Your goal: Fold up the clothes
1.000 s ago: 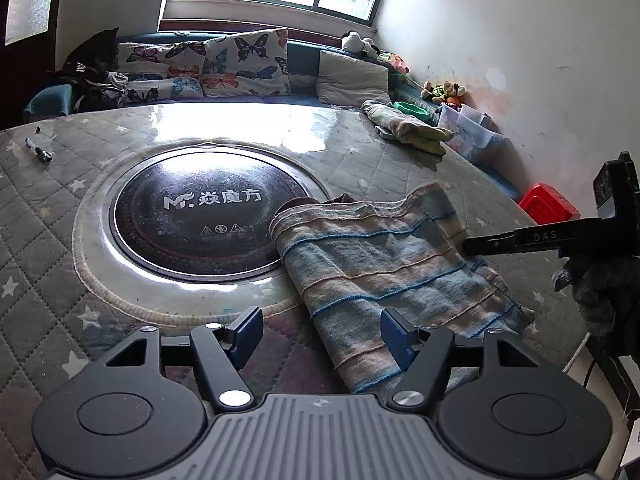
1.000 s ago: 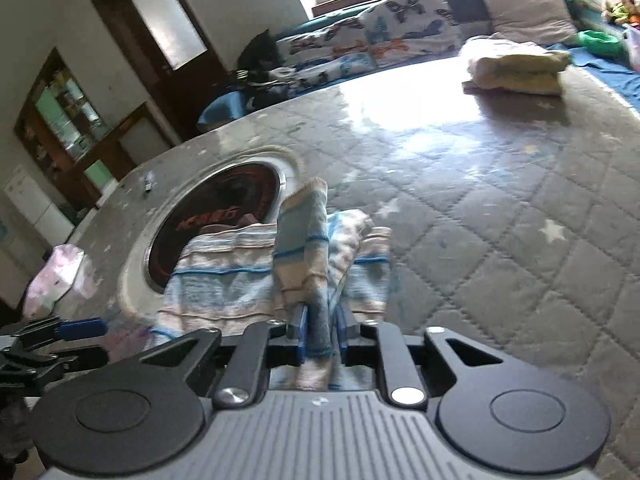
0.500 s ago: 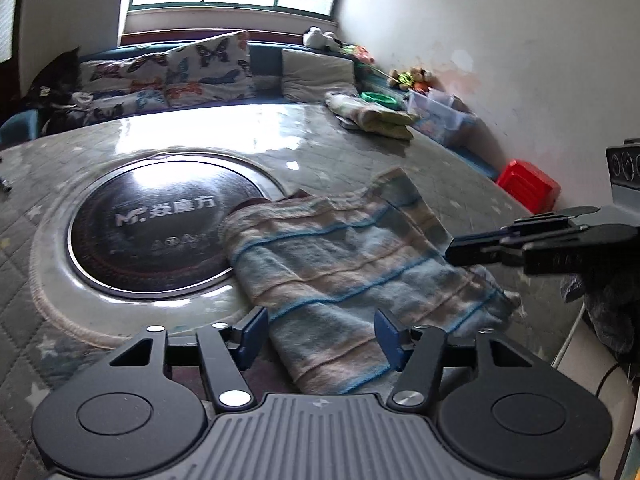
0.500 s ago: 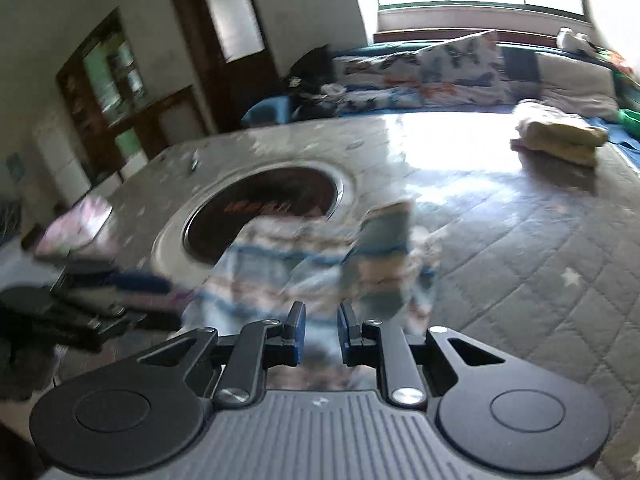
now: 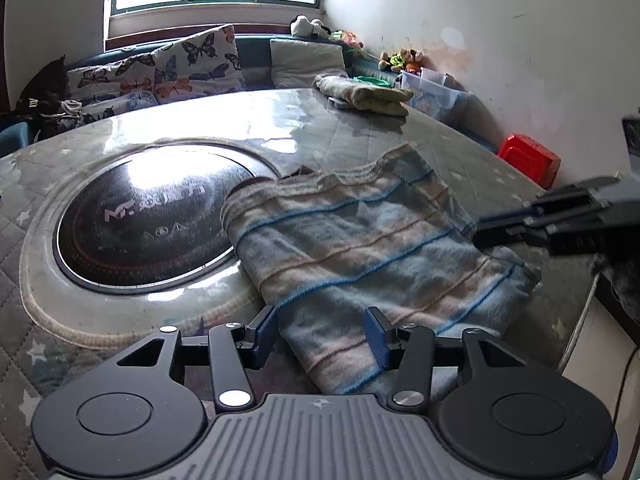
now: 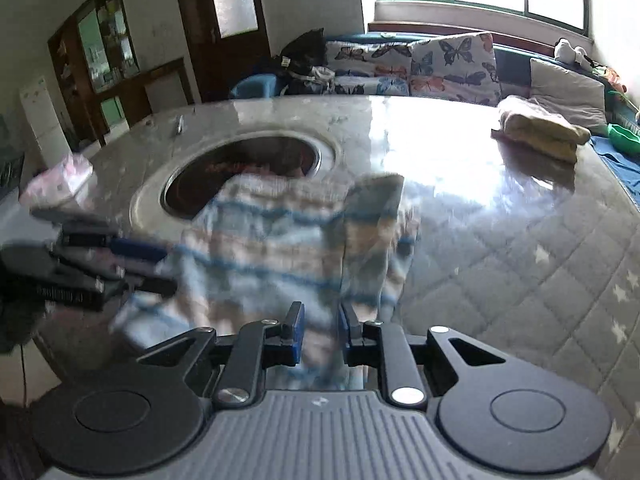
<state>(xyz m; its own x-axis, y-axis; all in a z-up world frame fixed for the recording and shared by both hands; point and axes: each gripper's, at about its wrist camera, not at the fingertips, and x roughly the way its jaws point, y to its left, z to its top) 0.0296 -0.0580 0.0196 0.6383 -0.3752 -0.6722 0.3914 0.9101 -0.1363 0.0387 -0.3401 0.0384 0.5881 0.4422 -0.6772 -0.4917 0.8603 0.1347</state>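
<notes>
Striped garment (image 5: 360, 248) lies on the round table (image 5: 440, 148), near the edge, one end lapping over the dark glass disc (image 5: 144, 216) set in the middle. It's folded over on itself into a thick band, blue and tan stripes running across.

Left gripper (image 5: 320, 334) — jaws closing, the near end of the garment sits between the blue pads (image 5: 376, 338), but there's a visible gap on both sides, so no grip.

Right gripper (image 6: 320, 334) — jaws narrow, a small gap showing. Cloth is seen through that gap, but the frame is motion-blurred; I can't tell if the pads pinch anything. In the left view its fingers reach in from the right, tips at the garment's far edge (image 5: 476, 236).

Containers:
- clear plastic bin (image 5: 430, 88) by the wall beyond the table — contents unreadable
- green bowl (image 6: 624, 136) on the blue bench, inside not visible
- red crate (image 5: 528, 158) on the floor by the wall, looks upside down

Also a second folded pile (image 5: 364, 94) at the table's far side, and butterfly cushions (image 5: 192, 64) on the bench under the window.
</notes>
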